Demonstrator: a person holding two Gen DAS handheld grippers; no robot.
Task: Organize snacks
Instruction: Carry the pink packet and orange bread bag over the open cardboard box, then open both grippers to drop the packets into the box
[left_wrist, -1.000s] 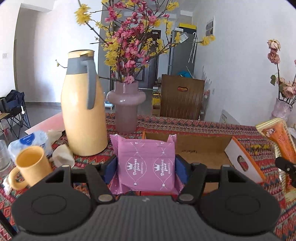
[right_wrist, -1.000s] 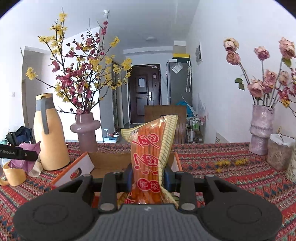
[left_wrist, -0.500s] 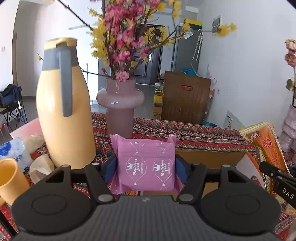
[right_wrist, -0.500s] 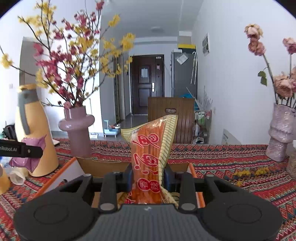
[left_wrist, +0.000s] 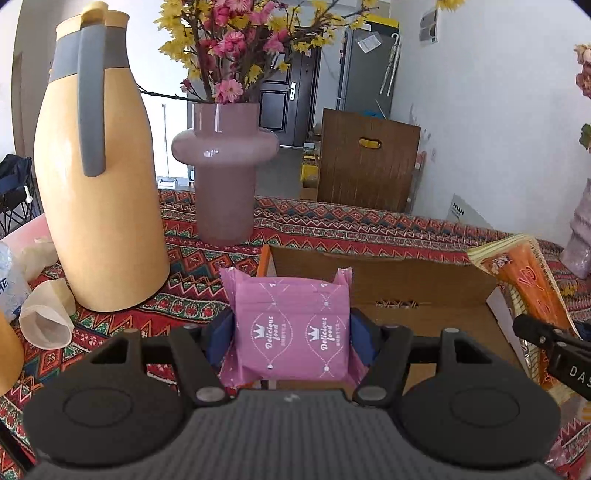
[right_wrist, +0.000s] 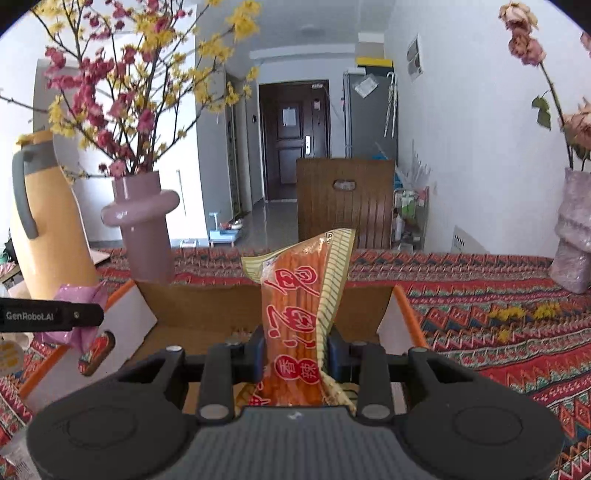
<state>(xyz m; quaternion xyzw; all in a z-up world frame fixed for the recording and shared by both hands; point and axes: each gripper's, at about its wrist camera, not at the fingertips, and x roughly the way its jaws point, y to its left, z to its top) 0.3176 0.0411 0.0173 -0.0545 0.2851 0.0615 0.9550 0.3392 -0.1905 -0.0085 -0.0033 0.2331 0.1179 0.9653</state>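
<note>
While you look along your left gripper (left_wrist: 291, 328), its fingers (left_wrist: 218, 334) are closed partway on a pink snack packet (left_wrist: 291, 325), pressing it from both sides so it stands upright between them. Just beyond the fingers lies an open cardboard box (left_wrist: 388, 280) on the patterned tabletop (left_wrist: 207, 266), and the packet hangs at the box's near left corner. Ahead and to the left of the fingers stand a yellow jug (left_wrist: 99, 177) and a mauve vase (left_wrist: 225, 166) with flowers. A pale cup (left_wrist: 46, 319) lies on its side left of the fingers. Off to the right, the orange snack bag (left_wrist: 528, 291) shows in the other gripper.

From your right gripper (right_wrist: 295, 350), the fingers (right_wrist: 255, 354) are drawn close together on that orange snack bag (right_wrist: 295, 314), clamping its lower part while the top rises upright above them. The cardboard box (right_wrist: 207, 306) opens directly beyond the fingers, the bag over its near edge. Left of the fingers you see the left gripper's tip (right_wrist: 51, 315) with the pink snack packet (right_wrist: 81, 295) by the box's left flap. To the far right stands a second vase (right_wrist: 572, 236).
</note>
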